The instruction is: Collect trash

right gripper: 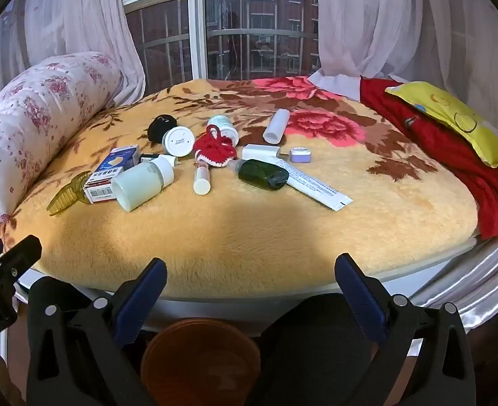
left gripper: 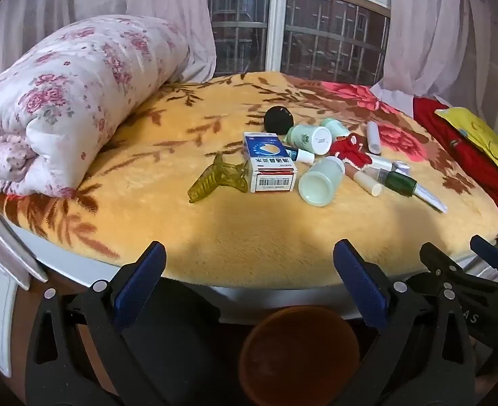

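Note:
Small items lie scattered mid-bed on a yellow floral blanket point(left gripper: 249, 237): a blue-and-white medicine box point(left gripper: 270, 162) point(right gripper: 113, 172), a yellow-green hair claw point(left gripper: 217, 177) point(right gripper: 68, 194), pale green jars point(left gripper: 320, 181) point(right gripper: 142, 182), a dark green bottle point(left gripper: 399, 181) point(right gripper: 264, 174), a white tube point(right gripper: 311, 184), a red knitted piece point(left gripper: 350, 150) point(right gripper: 215, 147) and a black round thing point(left gripper: 277, 118) point(right gripper: 161, 125). An orange bin point(left gripper: 298, 355) point(right gripper: 200, 362) stands below the bed's near edge. My left gripper point(left gripper: 249, 264) and my right gripper point(right gripper: 250, 277) hang open and empty over that edge, short of the items.
A rolled floral quilt point(left gripper: 66, 101) point(right gripper: 39, 118) lies along the bed's left side. A red cloth point(right gripper: 452, 155) with a yellow pillow point(right gripper: 452, 118) lies at the right. Curtains and a window stand behind the bed. The right gripper's fingers point(left gripper: 452, 270) show at the left wrist view's lower right.

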`<state>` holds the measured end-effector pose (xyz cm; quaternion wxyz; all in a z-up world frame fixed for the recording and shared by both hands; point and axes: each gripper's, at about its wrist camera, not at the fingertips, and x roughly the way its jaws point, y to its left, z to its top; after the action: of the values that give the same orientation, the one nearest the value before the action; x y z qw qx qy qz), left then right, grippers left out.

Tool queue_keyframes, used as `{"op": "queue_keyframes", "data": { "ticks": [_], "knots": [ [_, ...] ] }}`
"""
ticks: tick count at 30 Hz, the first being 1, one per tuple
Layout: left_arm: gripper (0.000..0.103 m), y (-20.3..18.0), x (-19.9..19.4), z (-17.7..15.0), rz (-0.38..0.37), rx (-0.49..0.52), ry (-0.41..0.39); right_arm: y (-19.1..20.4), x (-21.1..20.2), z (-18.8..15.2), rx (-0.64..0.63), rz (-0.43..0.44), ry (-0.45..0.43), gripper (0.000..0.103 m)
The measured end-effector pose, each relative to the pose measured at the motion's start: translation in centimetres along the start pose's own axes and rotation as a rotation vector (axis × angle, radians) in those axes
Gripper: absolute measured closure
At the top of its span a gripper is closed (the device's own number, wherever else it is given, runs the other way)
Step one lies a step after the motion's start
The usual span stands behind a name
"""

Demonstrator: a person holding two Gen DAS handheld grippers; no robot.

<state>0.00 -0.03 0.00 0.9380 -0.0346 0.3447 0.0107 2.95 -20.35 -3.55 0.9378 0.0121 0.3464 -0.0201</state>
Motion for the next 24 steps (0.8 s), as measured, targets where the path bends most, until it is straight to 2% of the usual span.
{"op": "queue_keyframes", "data": {
  "ticks": [3, 10, 24],
  "knots": [
    [0.006, 0.2, 0.1, 0.1, -0.013, -0.027, 0.020, 0.0, -0.1, 0.0, -0.003, -0.001, -0.007, 0.005],
    [0.006, -0.8, 0.1, 0.3, 0.011, 0.026, 0.012, -0.1, -0.1, 0.2, -0.002, -0.001, -0.004, 0.005],
    [0.006, -0.3, 0.4, -0.3, 0.023, 0.013, 0.018, -0.3, 0.1, 0.1, 0.002, 0.002, -0.004, 0.005]
  ]
}}
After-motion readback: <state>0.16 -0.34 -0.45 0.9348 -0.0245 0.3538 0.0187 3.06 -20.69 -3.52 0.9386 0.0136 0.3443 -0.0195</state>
